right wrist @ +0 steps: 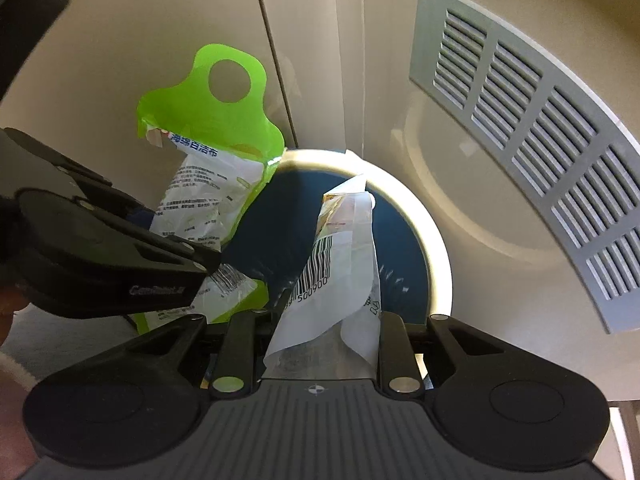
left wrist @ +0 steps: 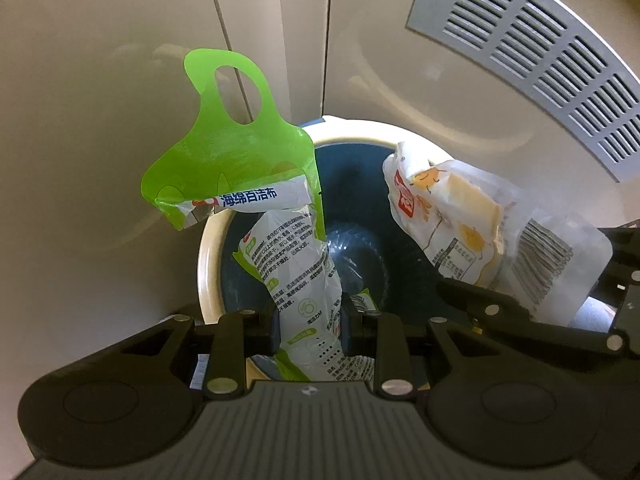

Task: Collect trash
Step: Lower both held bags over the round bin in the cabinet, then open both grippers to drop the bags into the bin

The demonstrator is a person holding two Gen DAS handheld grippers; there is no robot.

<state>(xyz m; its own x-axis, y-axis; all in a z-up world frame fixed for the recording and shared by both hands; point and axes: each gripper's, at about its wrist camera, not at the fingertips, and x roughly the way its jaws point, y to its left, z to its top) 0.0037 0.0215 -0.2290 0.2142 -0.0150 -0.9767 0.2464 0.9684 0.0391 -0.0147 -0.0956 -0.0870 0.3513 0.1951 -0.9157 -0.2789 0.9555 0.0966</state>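
Above the bin (left wrist: 208, 264), a green wrapper (left wrist: 236, 152) reads "海绵百洁布".

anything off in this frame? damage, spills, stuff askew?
Nothing spilled. The green sponge wrapper in the left gripper is torn open and crumpled; the white snack wrapper in the right gripper is creased. Both hang over the bin.

The bin's (left wrist: 208, 276) near rim hides behind both claws, and the wrappers' lower ends are covered.
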